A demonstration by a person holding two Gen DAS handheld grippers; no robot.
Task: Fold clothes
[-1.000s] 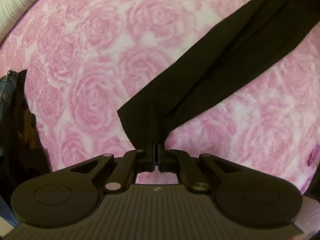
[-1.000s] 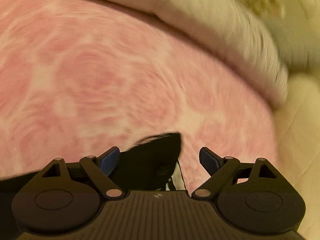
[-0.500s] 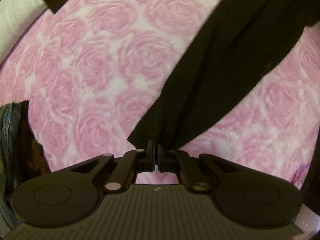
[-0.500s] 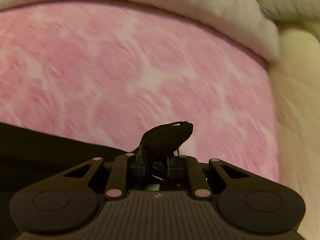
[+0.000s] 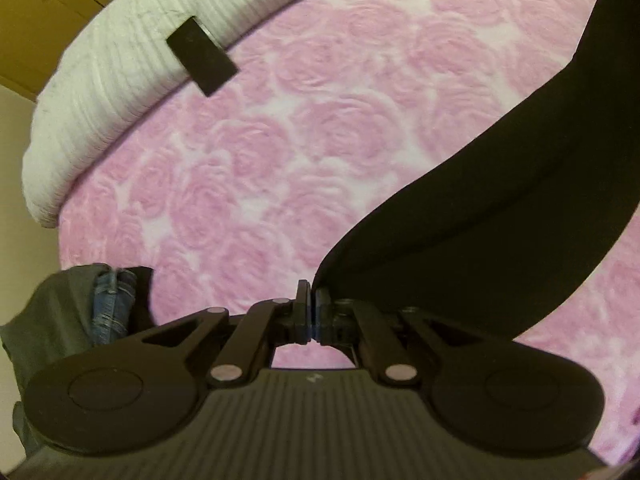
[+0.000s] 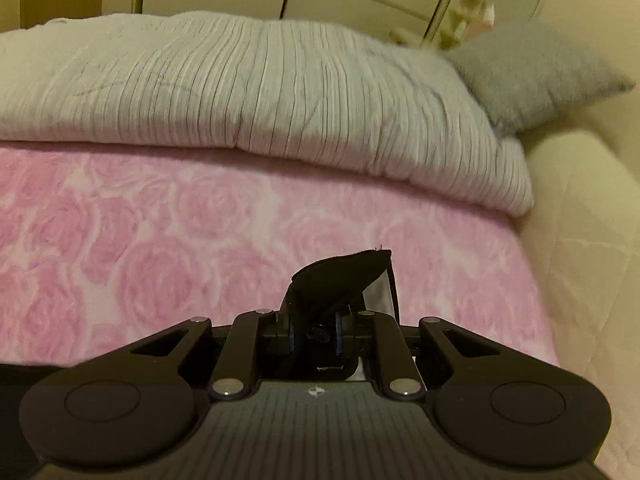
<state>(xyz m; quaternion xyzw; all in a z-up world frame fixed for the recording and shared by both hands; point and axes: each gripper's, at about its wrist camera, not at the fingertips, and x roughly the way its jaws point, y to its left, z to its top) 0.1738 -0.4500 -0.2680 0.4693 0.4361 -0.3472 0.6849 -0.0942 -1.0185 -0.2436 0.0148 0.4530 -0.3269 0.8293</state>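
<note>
A long black garment (image 5: 500,184) hangs in a band above the pink rose-patterned blanket (image 5: 280,152). My left gripper (image 5: 311,312) is shut on one end of it; the cloth runs up and to the right out of the left wrist view. My right gripper (image 6: 316,336) is shut on another bunched end of the black garment (image 6: 340,276), with a white label showing beside it. The stretch of cloth between the two grippers is out of view.
A white ribbed duvet (image 6: 260,92) lies along the blanket's far edge, also in the left wrist view (image 5: 104,80), with a flat black rectangle (image 5: 200,56) on it. A grey pillow (image 6: 532,72) sits at the right. Jeans and dark clothes (image 5: 92,308) are piled at the left.
My right gripper closed on the garment's end and rose. My left gripper lifted and tilted with its end, so the cloth now curves up to the right and the duvet came into view.
</note>
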